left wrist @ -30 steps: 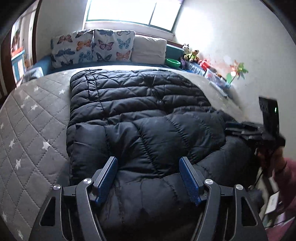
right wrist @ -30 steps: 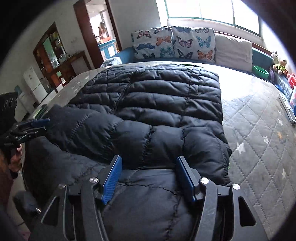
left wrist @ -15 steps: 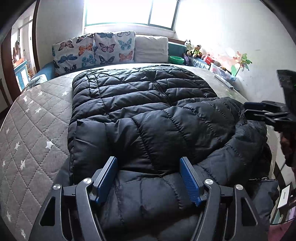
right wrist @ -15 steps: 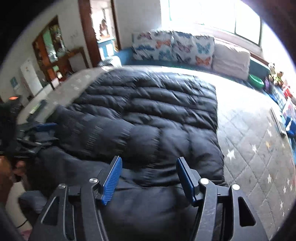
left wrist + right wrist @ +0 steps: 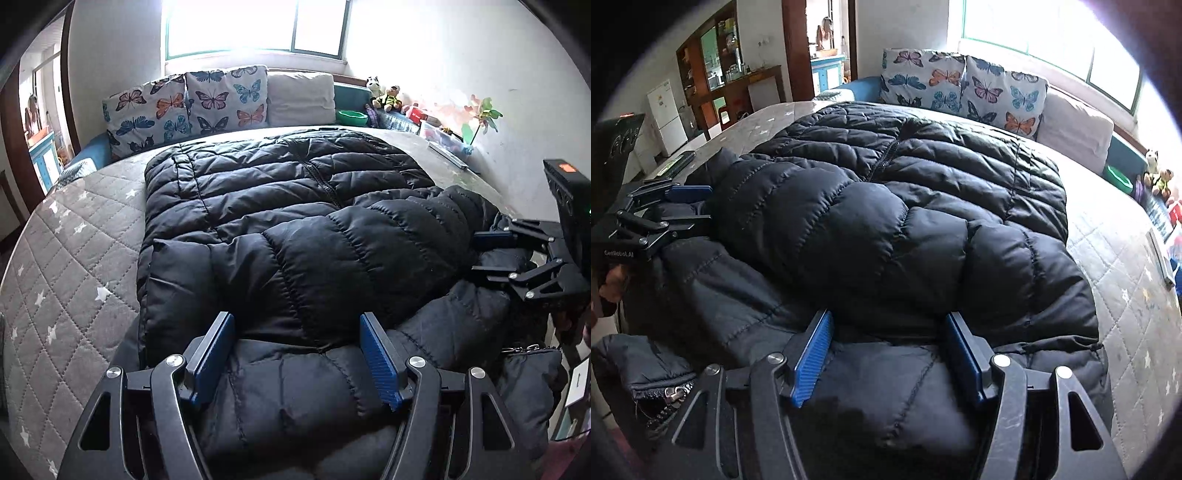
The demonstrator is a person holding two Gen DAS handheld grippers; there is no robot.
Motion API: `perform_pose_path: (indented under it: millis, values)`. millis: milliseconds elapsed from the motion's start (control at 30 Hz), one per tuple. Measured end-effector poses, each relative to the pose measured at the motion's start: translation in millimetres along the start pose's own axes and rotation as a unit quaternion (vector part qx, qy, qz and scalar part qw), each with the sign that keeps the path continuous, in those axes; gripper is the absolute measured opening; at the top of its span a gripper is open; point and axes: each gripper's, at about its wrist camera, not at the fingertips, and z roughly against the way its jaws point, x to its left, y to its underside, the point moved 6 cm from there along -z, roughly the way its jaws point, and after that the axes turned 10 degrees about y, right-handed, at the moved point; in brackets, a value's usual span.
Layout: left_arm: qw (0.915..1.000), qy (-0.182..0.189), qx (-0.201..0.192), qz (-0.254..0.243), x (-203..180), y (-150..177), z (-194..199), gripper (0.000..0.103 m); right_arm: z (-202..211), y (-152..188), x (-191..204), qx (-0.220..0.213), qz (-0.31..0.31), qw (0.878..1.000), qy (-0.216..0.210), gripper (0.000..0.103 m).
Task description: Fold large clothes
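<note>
A black quilted puffer jacket lies spread on a grey star-quilted mattress, one sleeve folded across its body. Its near end hangs over the bed's front edge. My left gripper stands wide at that near end, thick padded fabric filling the gap between its blue pads. In the right wrist view the jacket likewise bulges between the pads of my right gripper. Each gripper shows in the other's view: the right gripper at the jacket's right corner, the left gripper at its left corner.
Butterfly-print pillows and a plain cushion line the bed's far side under a window. Toys, a green bowl and boxes sit along the right wall. A cabinet and a white fridge stand beyond the bed's left side.
Both wrist views have tilted and rolled slightly. The right gripper has shifted sideways along the bed's front edge with the jacket's end still between its pads. The folded sleeve lies as before.
</note>
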Motion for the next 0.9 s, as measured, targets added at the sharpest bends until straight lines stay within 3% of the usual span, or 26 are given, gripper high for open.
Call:
perform_pose_path:
  millis: [133,267,467,667,900]
  values:
    - [0.9995,-0.016,0.009,-0.027,-12.1,-1.4,19.9,0.073,23.3,-9.2,-6.0,-0.003,-0.014,1.0,-0.007,0.068]
    - [0.9978,-0.007,0.0,-0.066,-28.6,9.4,54.6,0.074,59.0,-11.1,-10.3,-0.033,0.003,0.999,0.0,0.068]
    - [0.9915,0.009,0.018,-0.129,-58.0,56.5,88.9,0.079,91.1,7.6,-12.9,-0.045,0.042,0.998,0.011,0.068]
    - [0.9746,0.028,0.05,-0.217,-100.5,114.7,92.0,0.08,96.9,35.7,-9.5,-0.028,0.072,0.997,0.021,0.068]
    - [0.9508,0.046,0.077,-0.297,-141.2,149.4,67.3,0.08,96.1,78.0,0.0,0.008,0.109,0.994,0.026,0.068]
